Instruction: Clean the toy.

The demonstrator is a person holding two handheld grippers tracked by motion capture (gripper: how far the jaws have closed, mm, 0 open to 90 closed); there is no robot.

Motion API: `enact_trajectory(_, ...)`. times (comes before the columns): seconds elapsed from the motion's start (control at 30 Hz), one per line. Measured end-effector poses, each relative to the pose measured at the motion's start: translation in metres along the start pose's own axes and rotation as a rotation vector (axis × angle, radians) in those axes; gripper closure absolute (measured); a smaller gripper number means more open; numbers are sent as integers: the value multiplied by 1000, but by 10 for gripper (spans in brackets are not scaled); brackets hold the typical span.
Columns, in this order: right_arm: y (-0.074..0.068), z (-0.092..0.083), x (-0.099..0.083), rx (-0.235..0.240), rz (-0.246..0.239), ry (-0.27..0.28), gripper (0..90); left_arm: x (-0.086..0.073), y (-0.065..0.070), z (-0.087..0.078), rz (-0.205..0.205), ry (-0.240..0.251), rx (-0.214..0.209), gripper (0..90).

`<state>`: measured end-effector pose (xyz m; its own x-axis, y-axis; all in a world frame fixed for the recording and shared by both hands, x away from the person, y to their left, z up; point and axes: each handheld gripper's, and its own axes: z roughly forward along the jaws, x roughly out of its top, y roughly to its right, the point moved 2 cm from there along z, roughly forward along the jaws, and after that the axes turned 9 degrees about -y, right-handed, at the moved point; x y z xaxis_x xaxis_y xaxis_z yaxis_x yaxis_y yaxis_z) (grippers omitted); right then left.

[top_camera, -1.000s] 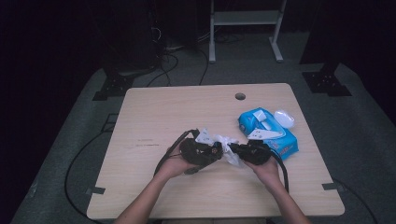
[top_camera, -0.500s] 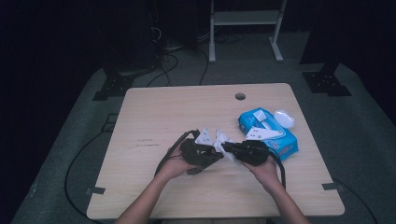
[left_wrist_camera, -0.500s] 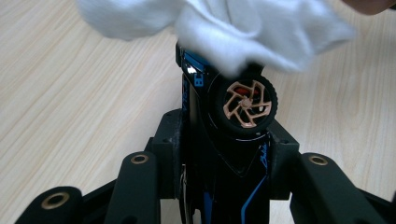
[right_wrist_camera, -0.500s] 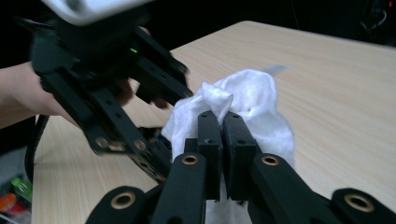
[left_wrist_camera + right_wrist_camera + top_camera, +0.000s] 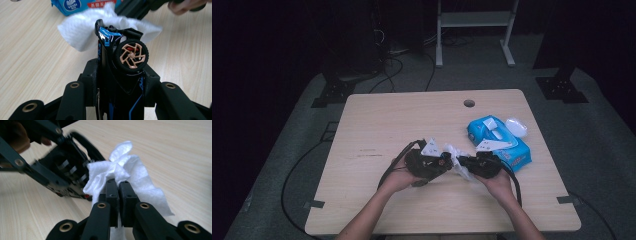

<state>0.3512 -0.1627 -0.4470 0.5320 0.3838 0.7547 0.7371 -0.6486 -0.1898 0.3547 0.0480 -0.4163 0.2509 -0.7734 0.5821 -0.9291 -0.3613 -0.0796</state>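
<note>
Wide wooden worktop (image 5: 377, 125), bare across its far and left stretches, with a round cable hole (image 5: 469, 103) near the far edge. Dark floor with cables beyond the far edge and on the left; a white frame stand (image 5: 472, 20) farther back. Blue wipe pack (image 5: 499, 142) near the right edge, a small white lid-like piece (image 5: 516, 127) just beside its far corner. Free room to the left of both hands and along the near edge; tighter on the right, with the pack close by.

Left gripper (image 5: 427, 164) just left of centre toward the near side, fingers (image 5: 75, 95) clamped on a black and blue toy car (image 5: 117, 62) turned on its side, one copper-spoked wheel (image 5: 131, 55) facing the camera. Right gripper (image 5: 482, 165) just beside it, fingers (image 5: 111, 192) pressed together on a white wipe (image 5: 130, 175), bunched against the car's far end. Car and wipe above the worktop, between the two hands.

Against the earlier frames: both hands in nearly the same spot, same grips on car and wipe, pack unmoved.
</note>
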Motion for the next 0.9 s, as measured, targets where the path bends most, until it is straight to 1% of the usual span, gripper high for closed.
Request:
enact_trajectory(0.03, 1, 1, -1, 4, 0, -4, 860, 0, 0, 0, -12, 17, -3, 575)
enact_trajectory(0.13, -1, 2, 0, 23, 12, 3, 860, 0, -1, -2, -8, 16, -4, 575)
enact_trajectory(0.27, -5, -5, 5, 52, 14, 43, 861, 0, -1, -3, -13, 23, -1, 574)
enact_trajectory(0.3, -6, -7, 7, 59, 9, 59, 860, 1, -1, -3, -6, 16, 3, 575)
enact_trajectory(0.33, -6, -7, 7, 59, 9, 59, 860, 1, -1, -3, -6, 16, 3, 575)
enact_trajectory(0.37, -13, -12, 12, 62, -10, 86, 860, 1, 0, -4, -6, 14, 6, 574)
enact_trajectory(0.43, -17, -15, 15, 50, -31, 97, 860, 2, 0, -4, -4, 17, 9, 575)
enact_trajectory(0.5, -19, -19, 17, 69, -35, 118, 860, 3, 0, -5, -6, 20, 12, 579)
enact_trajectory(0.57, -19, -20, 18, 75, -34, 128, 861, 4, 1, -6, -2, 27, 19, 580)
enact_trajectory(0.67, -12, -19, 15, 65, -14, 121, 861, 4, 1, -5, -1, 29, 11, 581)
enact_trajectory(0.73, -10, -18, 13, 59, -6, 115, 861, 4, 1, -6, 0, 31, 7, 581)
enact_trajectory(0.77, -4, -13, 8, 53, 14, 92, 861, 4, 1, -6, -1, 35, 7, 581)
enact_trajectory(0.83, 0, -10, 4, 48, 25, 74, 861, 4, 1, -6, 1, 33, 9, 581)
enact_trajectory(0.9, 1, -7, 2, 56, 34, 65, 861, 3, 0, -6, 1, 31, 8, 581)
